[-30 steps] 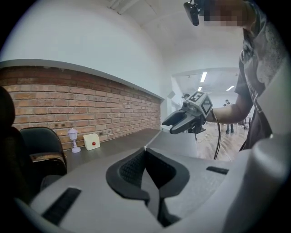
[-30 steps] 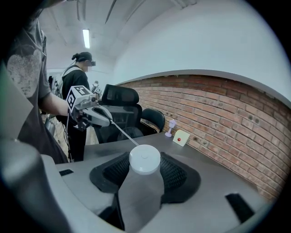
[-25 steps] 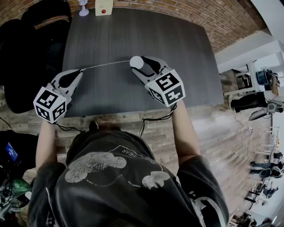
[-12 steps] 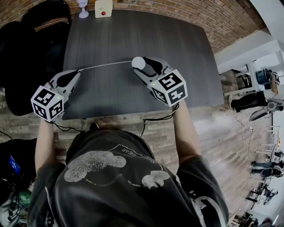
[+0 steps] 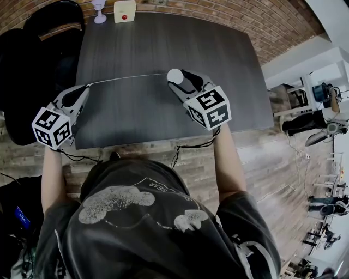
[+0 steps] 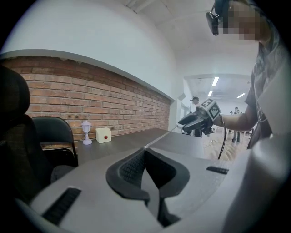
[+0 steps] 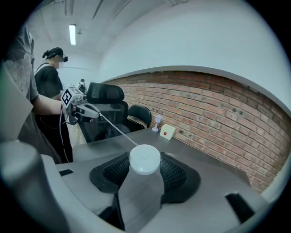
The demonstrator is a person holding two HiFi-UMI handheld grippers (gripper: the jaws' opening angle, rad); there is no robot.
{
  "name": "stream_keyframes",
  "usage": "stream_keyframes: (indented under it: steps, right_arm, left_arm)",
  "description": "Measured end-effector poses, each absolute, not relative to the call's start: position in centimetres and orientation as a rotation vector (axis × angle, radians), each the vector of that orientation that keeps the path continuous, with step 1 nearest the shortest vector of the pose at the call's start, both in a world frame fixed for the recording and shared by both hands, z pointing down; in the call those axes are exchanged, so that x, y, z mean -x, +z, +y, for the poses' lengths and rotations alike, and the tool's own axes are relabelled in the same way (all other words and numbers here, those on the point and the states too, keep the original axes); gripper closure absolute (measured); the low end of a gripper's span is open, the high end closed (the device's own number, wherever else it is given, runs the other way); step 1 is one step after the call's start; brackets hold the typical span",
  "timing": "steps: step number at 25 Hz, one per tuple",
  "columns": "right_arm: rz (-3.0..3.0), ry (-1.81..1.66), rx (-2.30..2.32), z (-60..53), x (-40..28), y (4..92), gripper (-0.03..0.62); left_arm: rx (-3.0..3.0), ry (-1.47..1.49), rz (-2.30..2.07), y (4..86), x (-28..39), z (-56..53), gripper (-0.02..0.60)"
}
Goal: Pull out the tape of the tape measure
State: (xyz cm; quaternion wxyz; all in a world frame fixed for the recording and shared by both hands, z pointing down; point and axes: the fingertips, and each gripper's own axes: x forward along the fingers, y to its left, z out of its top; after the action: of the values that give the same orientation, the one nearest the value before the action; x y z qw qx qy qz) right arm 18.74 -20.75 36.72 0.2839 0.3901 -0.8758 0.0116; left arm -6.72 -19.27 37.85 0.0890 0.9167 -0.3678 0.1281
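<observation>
A round white tape measure (image 5: pixel 174 75) sits between the pads of my right gripper (image 5: pixel 178 77), which is shut on it above the dark table (image 5: pixel 163 38). Its thin tape (image 5: pixel 128 79) runs taut to the left, where my left gripper (image 5: pixel 85 88) is shut on the tape's end. In the right gripper view the tape measure (image 7: pixel 144 159) fills the jaws and the tape (image 7: pixel 116 129) leads off to the left gripper (image 7: pixel 93 110). Seen from the left gripper view, the jaws pinch the tape end (image 6: pixel 144 148), and the right gripper (image 6: pixel 196 119) is far across.
A white box with a red button (image 5: pixel 124 10) and a small white lamp (image 5: pixel 99 10) stand at the table's far edge by the brick wall. Black chairs (image 5: pixel 32 60) crowd the table's left side. The left gripper hangs past the table's left front corner.
My left gripper has moved left, off the table's corner, and the stretch of tape between the grippers has grown longer. The right gripper shifted slightly right with the tape measure.
</observation>
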Motion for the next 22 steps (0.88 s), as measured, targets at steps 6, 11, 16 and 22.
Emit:
stream_keyframes:
  steps: [6,11,16,22]
  right_arm:
    - [-2.350,0.054,-1.039,-20.8,-18.6,37.0,0.362]
    - [-2.339,0.058,-1.031,-20.9,-18.4,37.4,0.362]
    - [-2.309,0.074,-1.064,-21.1,-19.2,37.7,0.362]
    - [-2.313,0.105,-1.081,-20.7,-20.4,37.6,0.362]
  left_arm:
    - [-2.704,0.417,-1.120,38.9,8.3,-19.4,0.572]
    - [-2.699,0.431,-1.126,39.3,8.5,-19.5,0.572]
    - [-2.675,0.425,-1.165,39.4,9.7,-19.7,0.572]
    - [-2.644,0.437,-1.194,39.7,10.9,-19.3,0.572]
